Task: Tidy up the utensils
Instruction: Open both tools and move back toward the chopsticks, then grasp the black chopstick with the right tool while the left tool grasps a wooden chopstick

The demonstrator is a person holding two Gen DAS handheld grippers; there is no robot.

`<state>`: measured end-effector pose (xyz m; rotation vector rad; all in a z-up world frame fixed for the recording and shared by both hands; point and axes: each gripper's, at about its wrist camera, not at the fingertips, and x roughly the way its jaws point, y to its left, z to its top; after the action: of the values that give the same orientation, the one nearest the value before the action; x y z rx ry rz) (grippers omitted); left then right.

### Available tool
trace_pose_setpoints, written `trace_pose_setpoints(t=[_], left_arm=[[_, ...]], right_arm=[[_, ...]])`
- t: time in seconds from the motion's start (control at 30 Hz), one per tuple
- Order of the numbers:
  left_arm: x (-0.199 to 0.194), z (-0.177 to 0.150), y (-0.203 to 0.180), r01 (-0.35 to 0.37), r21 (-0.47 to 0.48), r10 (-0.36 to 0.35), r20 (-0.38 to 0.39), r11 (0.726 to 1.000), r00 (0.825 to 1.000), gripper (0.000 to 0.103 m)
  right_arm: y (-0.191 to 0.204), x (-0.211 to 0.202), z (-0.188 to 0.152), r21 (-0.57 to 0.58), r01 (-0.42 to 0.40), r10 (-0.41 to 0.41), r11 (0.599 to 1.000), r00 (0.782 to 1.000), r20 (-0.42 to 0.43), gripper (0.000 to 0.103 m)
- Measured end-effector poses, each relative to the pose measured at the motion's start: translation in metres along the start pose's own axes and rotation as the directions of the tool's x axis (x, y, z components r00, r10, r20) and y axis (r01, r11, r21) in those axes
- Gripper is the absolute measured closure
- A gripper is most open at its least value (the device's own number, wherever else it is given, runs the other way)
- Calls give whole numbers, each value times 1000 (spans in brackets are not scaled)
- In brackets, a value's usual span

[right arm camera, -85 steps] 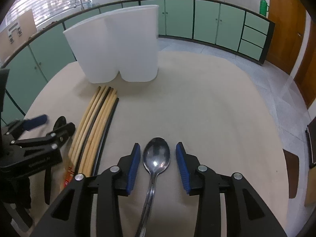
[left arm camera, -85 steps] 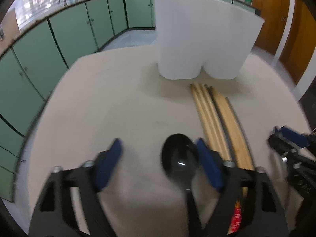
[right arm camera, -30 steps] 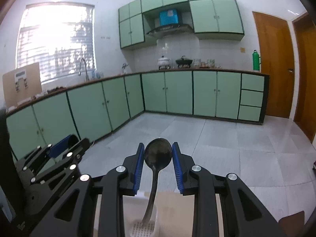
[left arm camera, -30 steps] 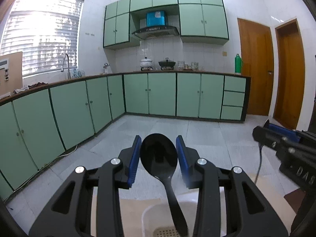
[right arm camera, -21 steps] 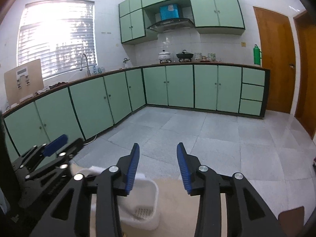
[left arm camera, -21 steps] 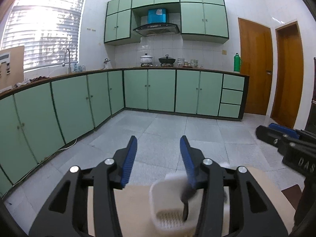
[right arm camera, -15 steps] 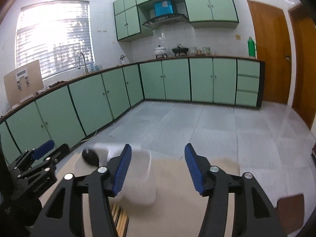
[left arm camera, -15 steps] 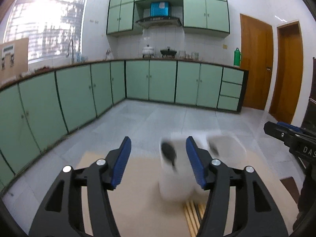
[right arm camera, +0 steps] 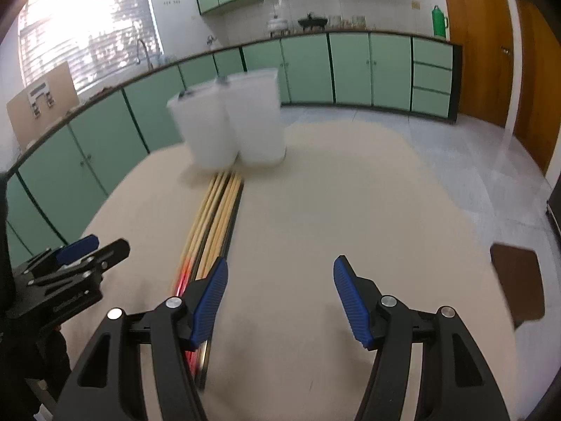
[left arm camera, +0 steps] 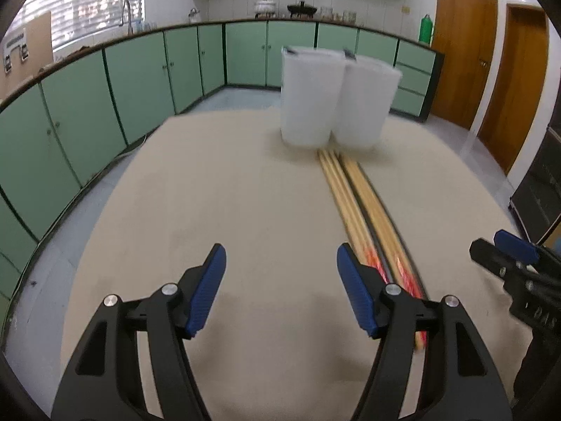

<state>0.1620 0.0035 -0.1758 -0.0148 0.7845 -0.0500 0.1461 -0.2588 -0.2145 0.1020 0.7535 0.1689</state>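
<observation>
both claws (left arm camera: 281,265) (right arm camera: 280,279) open, chopsticks (left arm camera: 354,193) between

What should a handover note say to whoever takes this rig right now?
Left claw: open, empty, jaws just opened.
Right claw: open, empty, jaws just opened.
Holder: upright at the table's far side; two dark tips show at its rim, likely the spoons.
Chopsticks: bundled on the table in front of the holder, between the claws.
Done: no spoons on the table.
Left: chopsticks into the holder.
</observation>
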Motion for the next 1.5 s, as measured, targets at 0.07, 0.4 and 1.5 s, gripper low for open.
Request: trace_pose_setpoints(t=[0.07, 0.4, 1.5], left_arm=[[-1, -10, -1, 1, -2, -1, -28, 1000, 1000, 39], [-5, -37, 0, -13, -11, 12, -82, 1000, 997, 39], [-6, -42, -13, -6, 32, 9, -94, 999, 996, 35]], right_arm=[[5, -2, -12, -25, -1, 0, 1000, 1000, -19, 43], [34, -13, -37, -98, -61, 53, 993, 995, -83, 62], [35, -9, -43, -101, -46, 35, 994, 993, -110, 96]])
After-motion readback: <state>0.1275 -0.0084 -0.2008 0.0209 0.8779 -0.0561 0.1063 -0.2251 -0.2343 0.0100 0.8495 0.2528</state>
